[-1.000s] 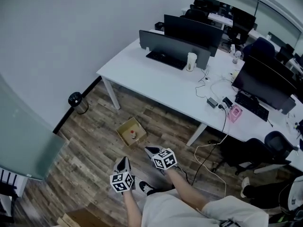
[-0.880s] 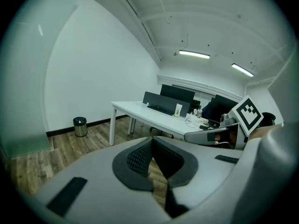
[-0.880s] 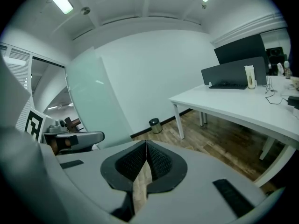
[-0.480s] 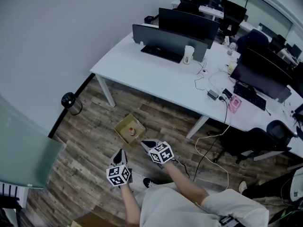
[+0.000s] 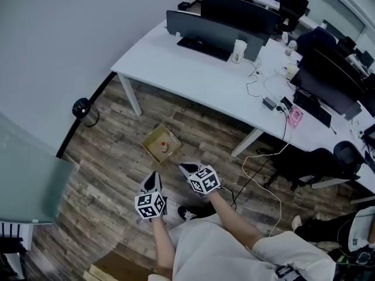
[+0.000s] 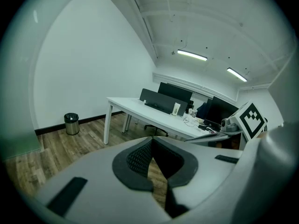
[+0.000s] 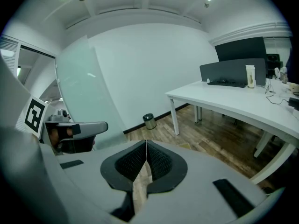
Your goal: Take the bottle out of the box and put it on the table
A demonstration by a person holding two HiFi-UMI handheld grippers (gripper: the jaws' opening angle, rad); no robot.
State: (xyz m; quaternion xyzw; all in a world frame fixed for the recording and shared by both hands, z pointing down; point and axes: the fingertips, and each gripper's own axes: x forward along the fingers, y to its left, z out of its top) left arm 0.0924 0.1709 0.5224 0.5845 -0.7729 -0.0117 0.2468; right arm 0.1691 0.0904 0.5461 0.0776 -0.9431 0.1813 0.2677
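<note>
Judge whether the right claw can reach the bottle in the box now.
Probably yes: the cardboard box stands open, nothing lies between the bottle and the right claw, but its jaws are shut.

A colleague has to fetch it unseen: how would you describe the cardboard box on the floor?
Find the long white table with the monitors. On the wooden floor in front of it lies the cardboard box. Unlike the round black bin by the wall, it is tan, square and open-topped, with a small bottle inside.
</note>
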